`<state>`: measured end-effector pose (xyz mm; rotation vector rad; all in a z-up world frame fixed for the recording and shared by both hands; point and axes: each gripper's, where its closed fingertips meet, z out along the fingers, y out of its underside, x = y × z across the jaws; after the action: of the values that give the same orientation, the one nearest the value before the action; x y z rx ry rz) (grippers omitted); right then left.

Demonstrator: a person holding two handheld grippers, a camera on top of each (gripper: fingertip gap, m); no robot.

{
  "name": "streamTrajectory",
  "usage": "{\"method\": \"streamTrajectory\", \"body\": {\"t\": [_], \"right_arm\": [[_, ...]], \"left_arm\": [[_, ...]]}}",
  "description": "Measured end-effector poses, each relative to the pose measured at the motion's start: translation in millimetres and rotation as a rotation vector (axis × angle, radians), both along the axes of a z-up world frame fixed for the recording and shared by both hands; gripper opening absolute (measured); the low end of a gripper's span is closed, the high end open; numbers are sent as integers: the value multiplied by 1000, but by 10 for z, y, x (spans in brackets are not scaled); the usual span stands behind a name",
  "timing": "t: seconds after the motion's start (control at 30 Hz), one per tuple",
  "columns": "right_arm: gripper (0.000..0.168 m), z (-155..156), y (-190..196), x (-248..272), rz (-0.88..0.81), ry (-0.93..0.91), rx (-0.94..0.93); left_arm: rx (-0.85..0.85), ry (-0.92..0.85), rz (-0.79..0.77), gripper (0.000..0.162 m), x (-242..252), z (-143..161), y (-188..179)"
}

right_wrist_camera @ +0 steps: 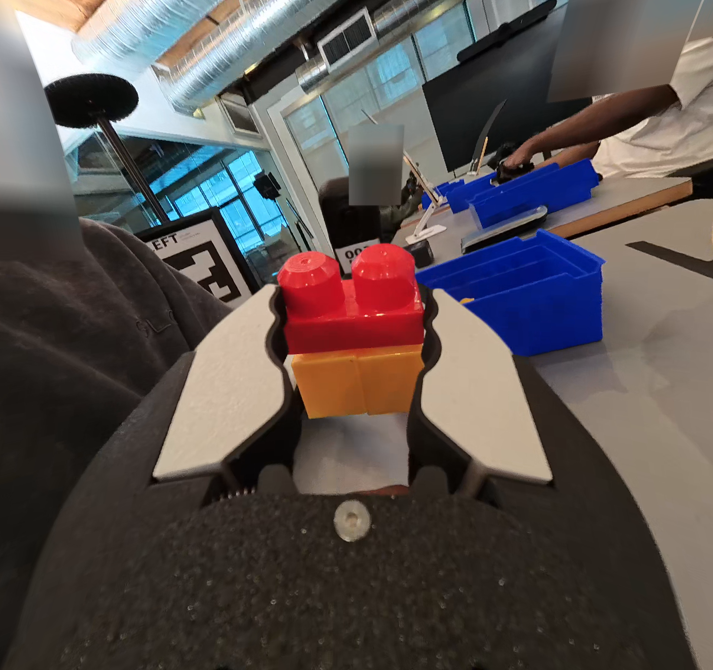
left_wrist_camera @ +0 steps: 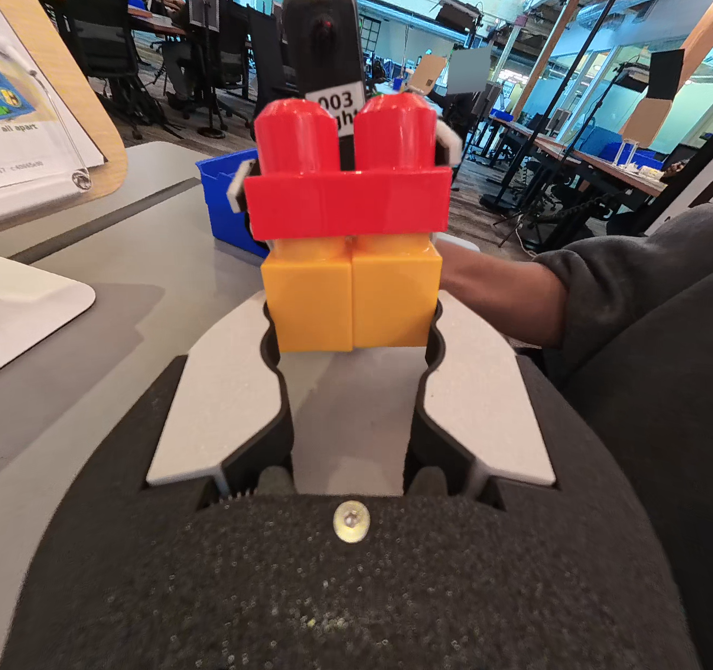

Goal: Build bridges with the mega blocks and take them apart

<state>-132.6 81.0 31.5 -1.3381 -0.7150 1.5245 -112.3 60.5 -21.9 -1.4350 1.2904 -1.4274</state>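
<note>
Our left gripper (left_wrist_camera: 352, 315) pinches the two orange blocks (left_wrist_camera: 351, 300). Our right gripper (right_wrist_camera: 352, 321) pinches the red block (right_wrist_camera: 353, 319) stacked above them, beside the blue bin (right_wrist_camera: 540, 304).

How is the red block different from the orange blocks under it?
The red block is one wide piece with two round studs showing on top; the orange blocks are two narrower pieces side by side, with their tops tucked under the red one. The red block sits on top, the orange blocks below. The right gripper grips the red block; the left gripper grips the orange blocks. All are shiny plastic, held above the table.
</note>
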Motion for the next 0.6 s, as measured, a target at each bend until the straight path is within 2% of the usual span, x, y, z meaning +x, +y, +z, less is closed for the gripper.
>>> {"method": "streamTrajectory", "body": {"t": [0.27, 0.5, 0.6], "right_arm": [[68, -145, -146, -119, 54, -239, 37], [68, -282, -284, -247, 146, -472, 67], [68, -183, -289, -289, 162, -408, 86]], "left_arm": [[2, 108, -64, 74, -171, -107, -121], [79, 262, -128, 74, -369, -224, -202], [84, 256, -150, 74, -436, -126, -203]]}}
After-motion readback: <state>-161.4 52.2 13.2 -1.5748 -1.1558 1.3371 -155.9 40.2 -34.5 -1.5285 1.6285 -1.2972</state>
